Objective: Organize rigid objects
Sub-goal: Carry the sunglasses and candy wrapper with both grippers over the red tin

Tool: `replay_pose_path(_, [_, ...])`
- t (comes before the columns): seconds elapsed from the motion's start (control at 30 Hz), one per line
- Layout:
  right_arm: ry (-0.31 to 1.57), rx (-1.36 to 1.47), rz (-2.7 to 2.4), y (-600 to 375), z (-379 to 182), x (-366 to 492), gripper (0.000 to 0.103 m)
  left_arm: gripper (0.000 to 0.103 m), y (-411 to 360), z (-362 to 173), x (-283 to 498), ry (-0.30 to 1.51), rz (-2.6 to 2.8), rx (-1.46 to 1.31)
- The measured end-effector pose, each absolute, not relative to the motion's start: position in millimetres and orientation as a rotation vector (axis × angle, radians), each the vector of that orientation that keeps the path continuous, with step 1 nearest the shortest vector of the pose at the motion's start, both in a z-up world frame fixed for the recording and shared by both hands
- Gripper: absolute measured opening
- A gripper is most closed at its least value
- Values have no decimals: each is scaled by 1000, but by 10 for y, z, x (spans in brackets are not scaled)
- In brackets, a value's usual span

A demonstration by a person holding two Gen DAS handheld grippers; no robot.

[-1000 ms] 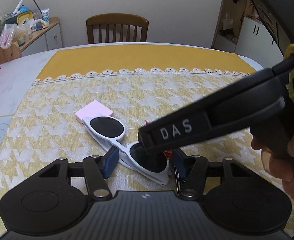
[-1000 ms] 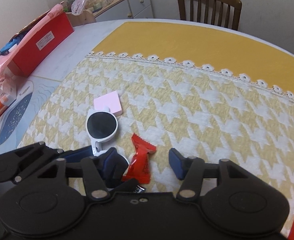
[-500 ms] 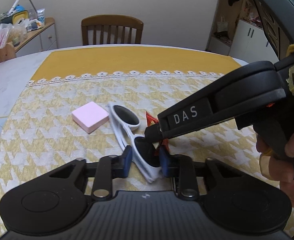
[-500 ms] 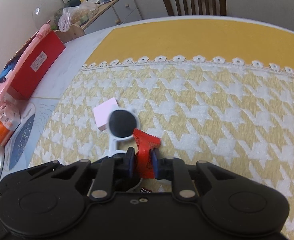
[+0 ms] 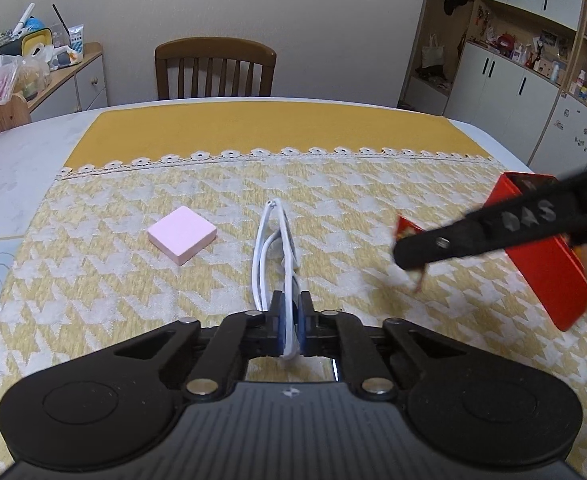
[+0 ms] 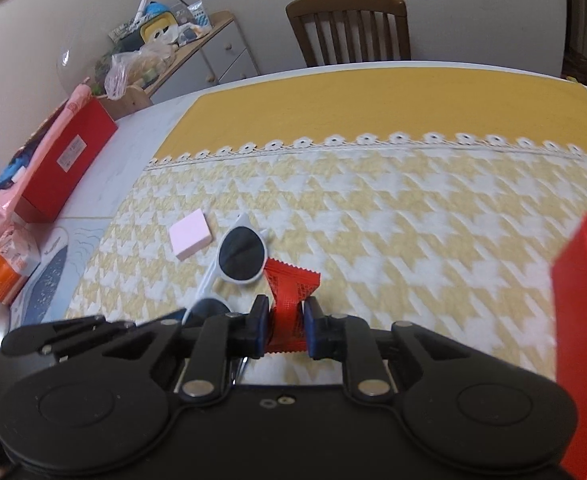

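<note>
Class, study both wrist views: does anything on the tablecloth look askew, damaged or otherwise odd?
Nothing is spilled or broken. The white-framed sunglasses with dark lenses stand on edge, pinched in the left gripper. The red crinkle-edged snack packet is squeezed narrow in the right gripper.

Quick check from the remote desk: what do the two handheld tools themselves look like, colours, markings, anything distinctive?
Both tools are matte black plastic with twin round discs, silver rivets on the linkage arms and blue pads on the fingers. The left tool has a ribbed top plate. The right tool, seen from the left wrist view, carries white "DAS" lettering along its side. No sleeve shows.
</note>
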State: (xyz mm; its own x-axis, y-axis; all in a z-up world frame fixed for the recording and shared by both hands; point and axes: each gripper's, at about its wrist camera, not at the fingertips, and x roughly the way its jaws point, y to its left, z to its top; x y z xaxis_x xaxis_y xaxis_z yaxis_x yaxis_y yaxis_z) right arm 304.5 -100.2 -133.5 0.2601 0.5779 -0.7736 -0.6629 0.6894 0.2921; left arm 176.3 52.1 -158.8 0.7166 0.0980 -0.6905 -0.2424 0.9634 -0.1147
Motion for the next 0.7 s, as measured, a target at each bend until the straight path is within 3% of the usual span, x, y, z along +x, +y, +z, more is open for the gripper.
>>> replay_pose_path(0.7, [886,-26,794,-2093,-874,2537,17,3,305,-1028,1504,712,194,-223])
